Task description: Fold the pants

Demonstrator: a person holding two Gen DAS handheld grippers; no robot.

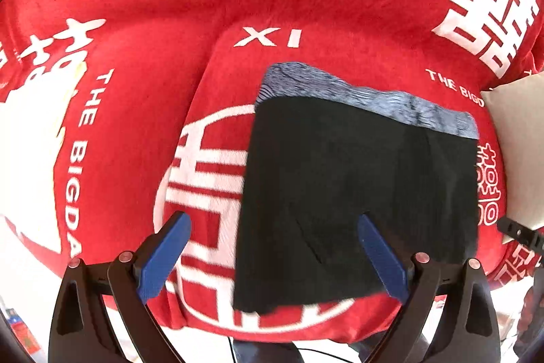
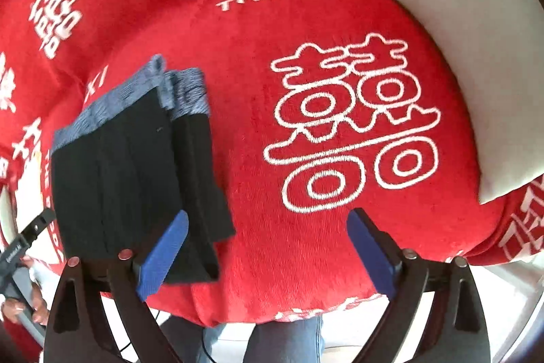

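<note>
Left wrist view shows me the pants (image 1: 357, 193) lying folded into a compact stack on the red blanket (image 1: 272, 5), both grippers (image 1: 275, 257) (image 2: 268, 250) wide open and empty, so folding looks essentially done.

A plush red blanket (image 2: 258, 33) with white lettering covers the surface, a white pillow (image 2: 455, 33) on it
</note>
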